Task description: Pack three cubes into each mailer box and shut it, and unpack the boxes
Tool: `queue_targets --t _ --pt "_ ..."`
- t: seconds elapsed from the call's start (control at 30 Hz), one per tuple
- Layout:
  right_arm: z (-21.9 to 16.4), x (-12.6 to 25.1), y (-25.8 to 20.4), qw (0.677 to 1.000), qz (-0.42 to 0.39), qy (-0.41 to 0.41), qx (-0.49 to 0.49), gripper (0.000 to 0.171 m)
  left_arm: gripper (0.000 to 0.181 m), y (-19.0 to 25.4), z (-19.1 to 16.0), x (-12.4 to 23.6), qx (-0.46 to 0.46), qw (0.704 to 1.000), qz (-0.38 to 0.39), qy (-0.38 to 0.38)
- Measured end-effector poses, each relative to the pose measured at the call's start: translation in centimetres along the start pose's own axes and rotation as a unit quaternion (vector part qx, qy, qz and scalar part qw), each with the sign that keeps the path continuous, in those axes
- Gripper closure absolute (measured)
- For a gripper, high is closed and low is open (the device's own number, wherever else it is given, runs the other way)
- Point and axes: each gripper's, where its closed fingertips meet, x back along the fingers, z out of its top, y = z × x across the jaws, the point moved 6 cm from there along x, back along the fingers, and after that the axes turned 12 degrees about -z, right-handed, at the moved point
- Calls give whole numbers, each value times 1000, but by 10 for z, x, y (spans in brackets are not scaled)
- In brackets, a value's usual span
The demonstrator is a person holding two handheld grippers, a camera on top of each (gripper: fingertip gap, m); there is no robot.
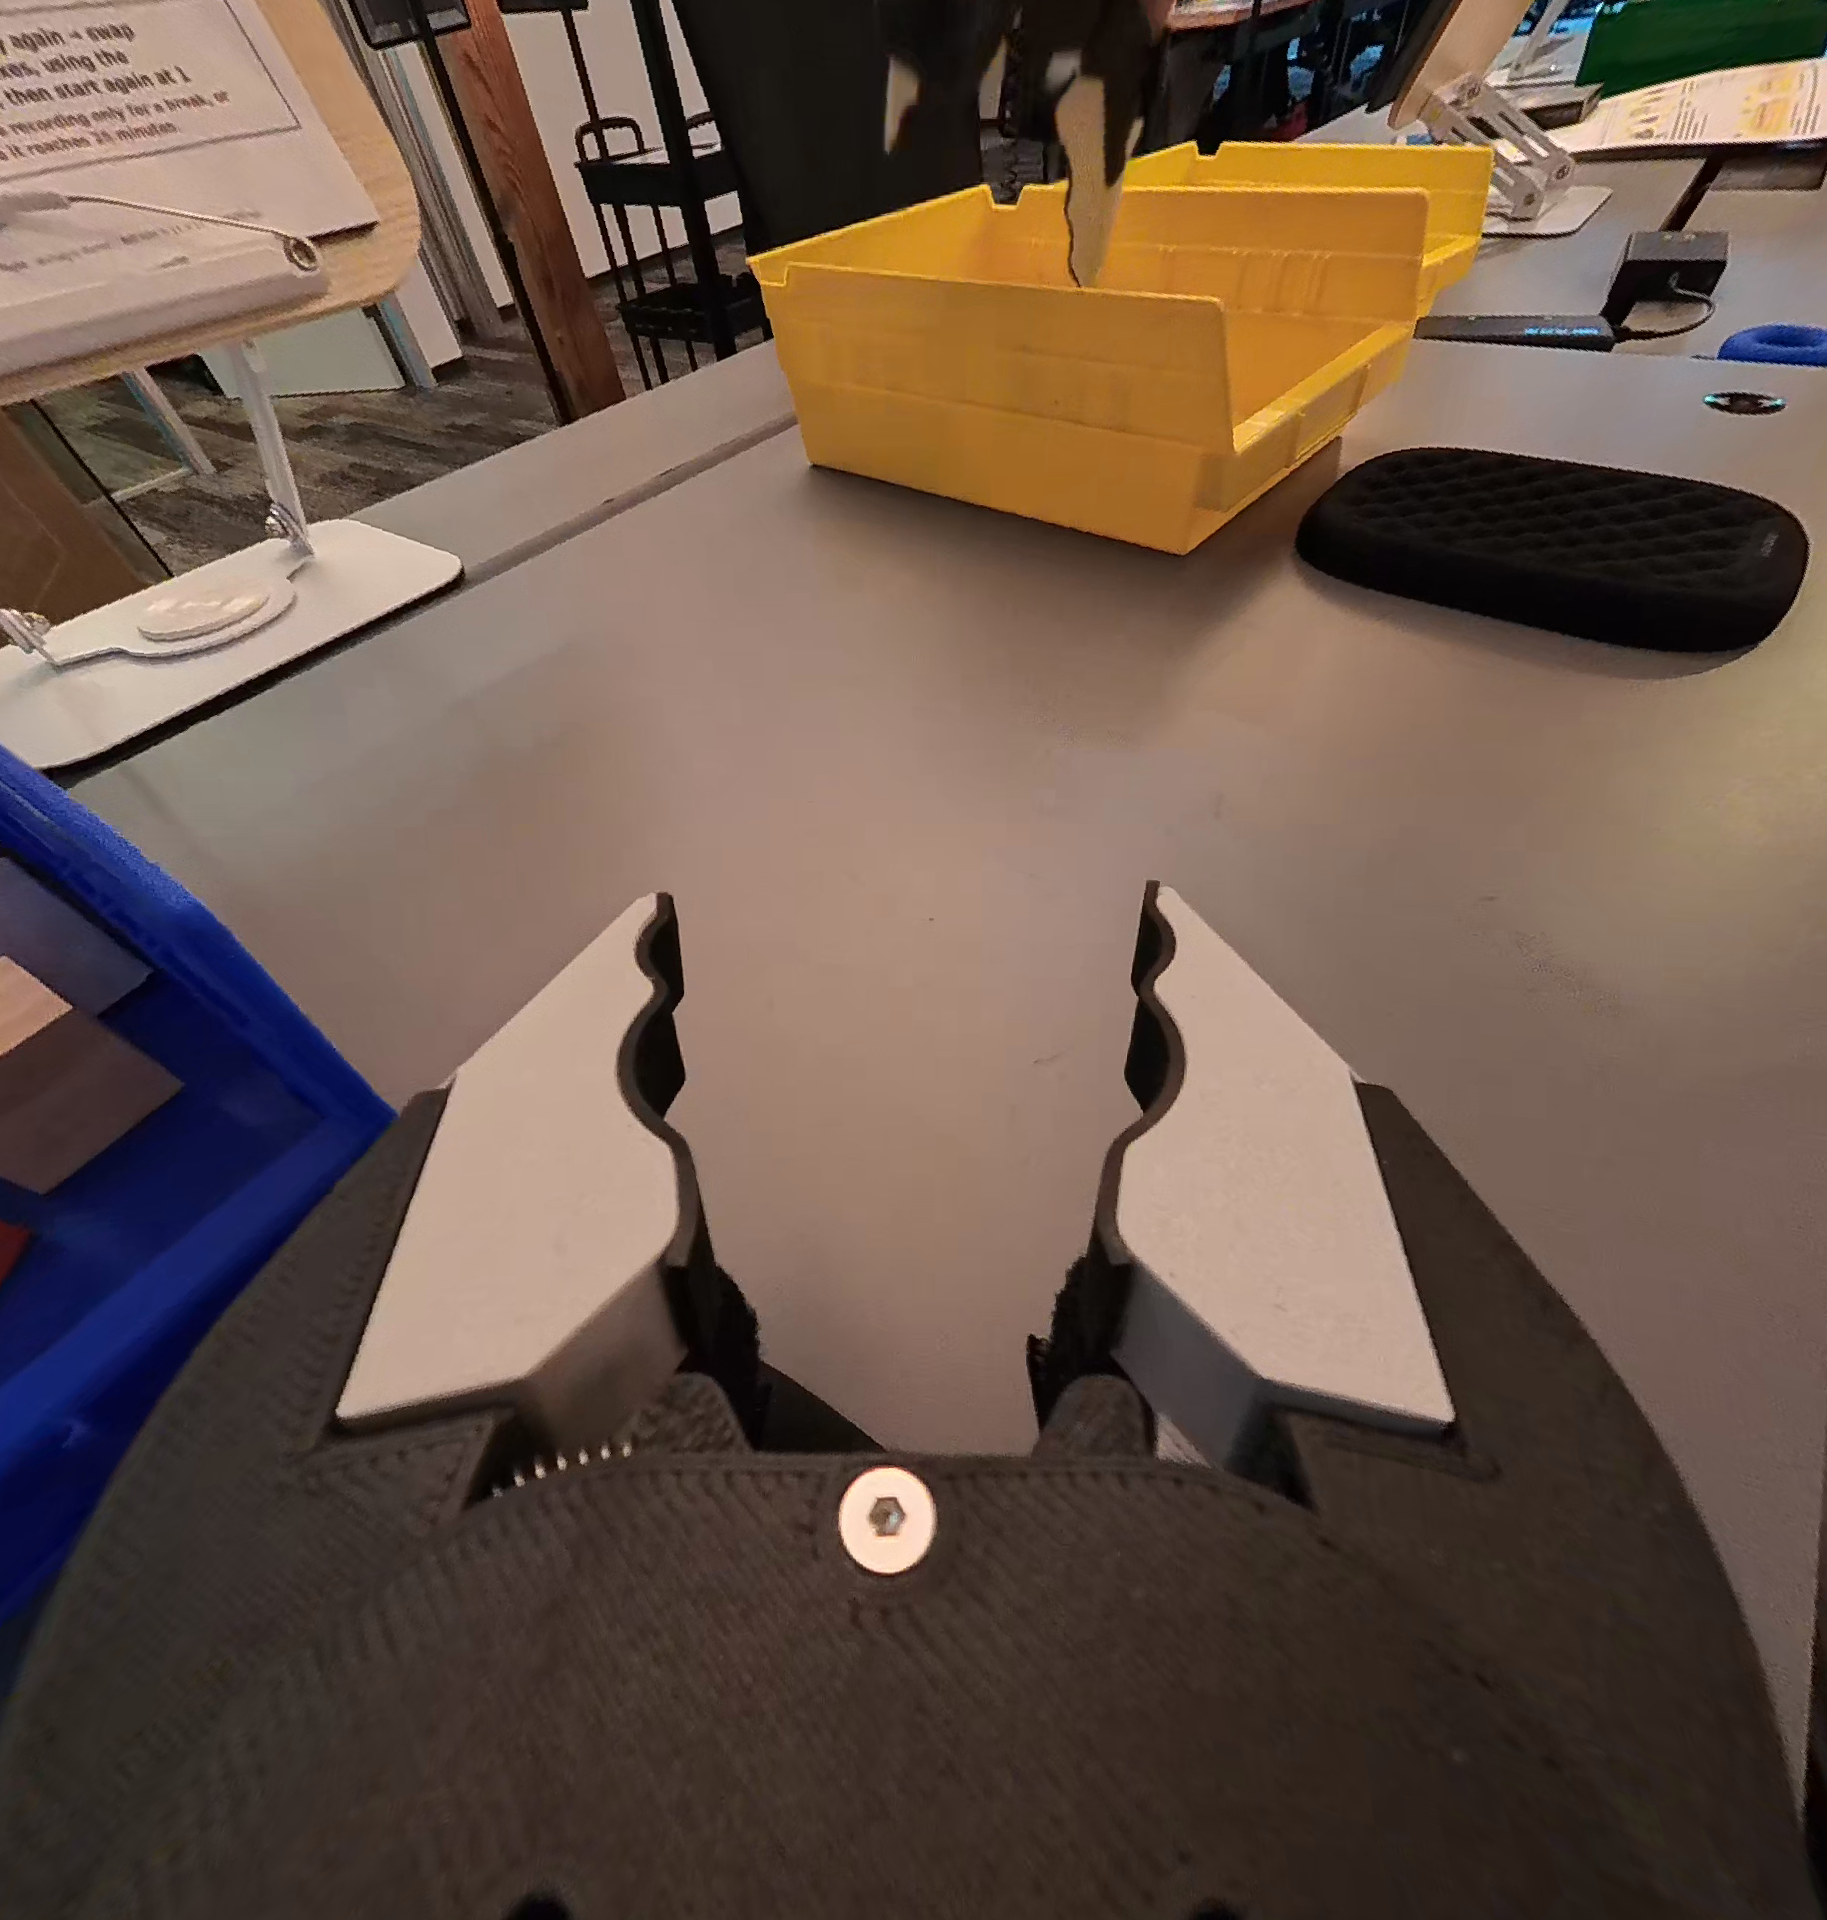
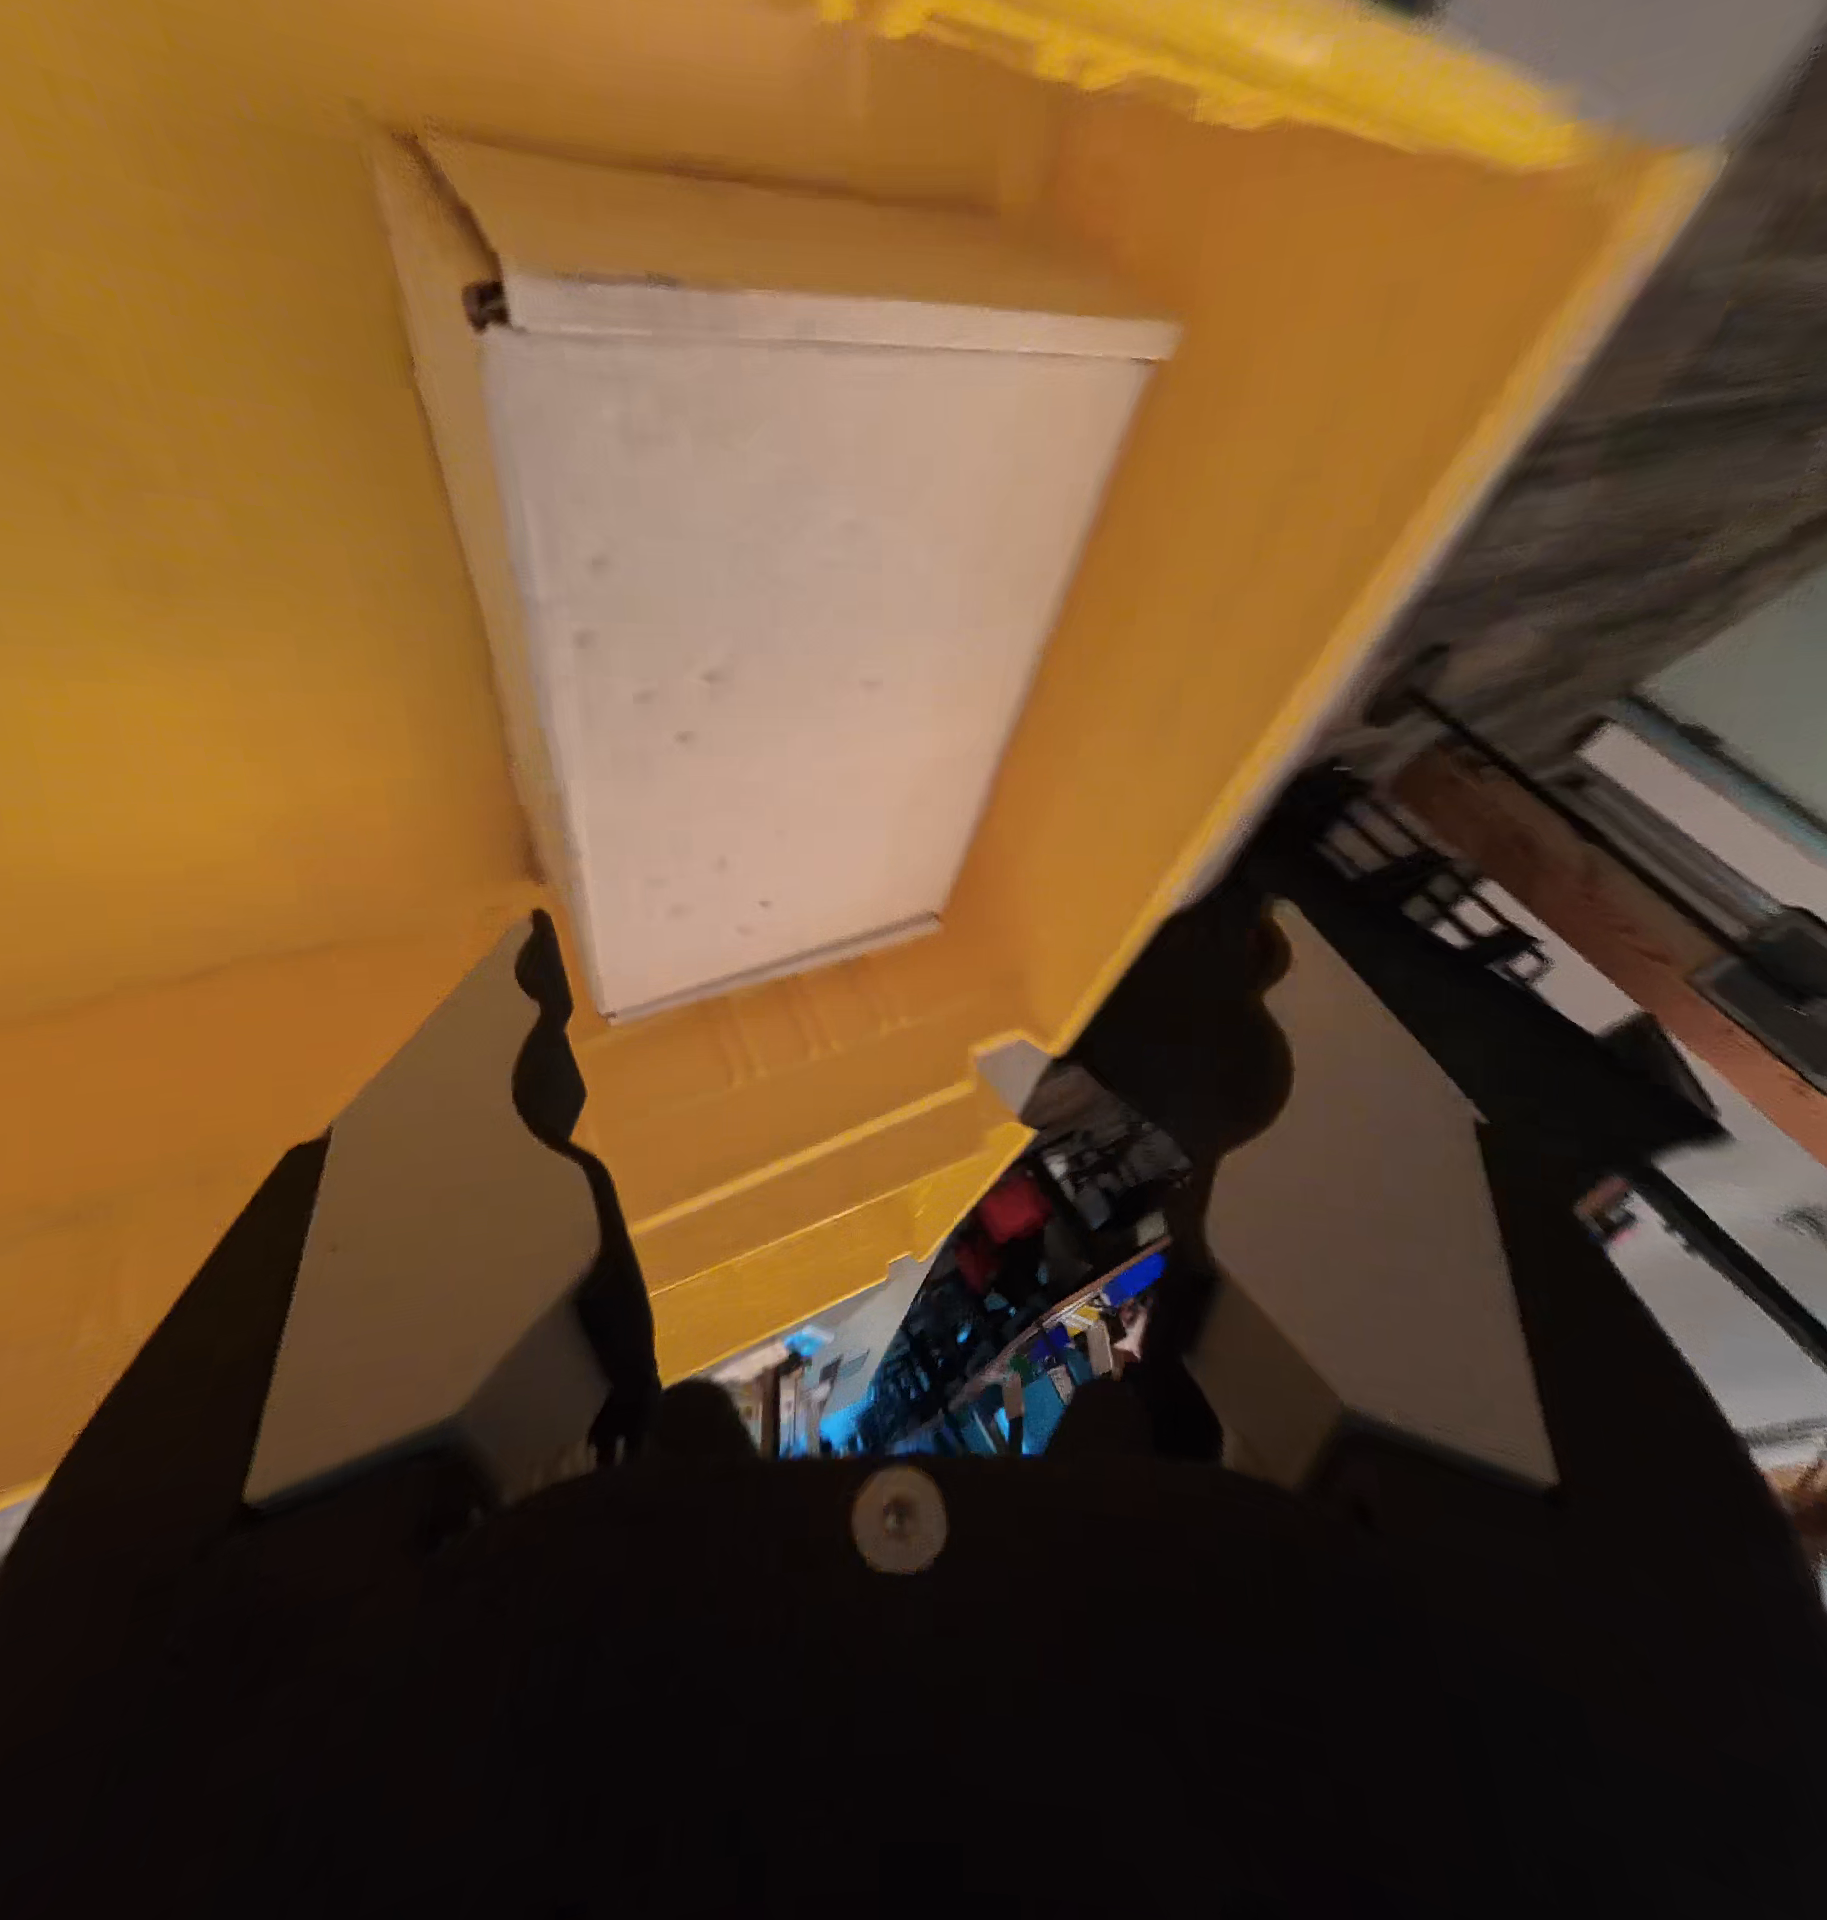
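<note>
My left gripper (image 1: 907, 904) is open and empty, low over the grey table (image 1: 888, 727). A blue bin (image 1: 161, 1039) at its left holds several cubes (image 1: 47, 1112) in wood, grey and red tones. A yellow bin (image 1: 1044, 416) stands at the far side of the table. My right gripper (image 1: 1085, 208) hangs above it there, pointing down. In the right wrist view, my right gripper (image 2: 909, 925) is open and empty over the yellow bin (image 2: 213, 623). A shut white mailer box (image 2: 784, 623) lies flat on the bin's floor, just beyond the fingertips. That view is blurred.
A black padded mat (image 1: 1553, 545) lies right of the yellow bin. A white stand (image 1: 161, 623) with a printed sheet is at the far left. A black device with a cable (image 1: 1667, 270) and a blue ring (image 1: 1787, 345) sit at the back right. Spacing between my two grippers at the tips: around 50 cm.
</note>
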Motion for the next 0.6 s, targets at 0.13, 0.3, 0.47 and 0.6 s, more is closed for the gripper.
queue_targets --t 0.13,0.3,0.47,0.6 --pt "3 79 44 963 -145 150 -171 43 95 -1 3 3 -5 1000 4 14" --pt "1 204 68 722 -328 465 -394 44 94 -4 5 4 -8 1000 13 20" --pt "14 271 63 526 -367 619 -453 76 93 -12 11 16 15 998 34 60" --pt "29 291 69 519 -359 632 -449 85 93 -43 30 50 8 992 92 80"
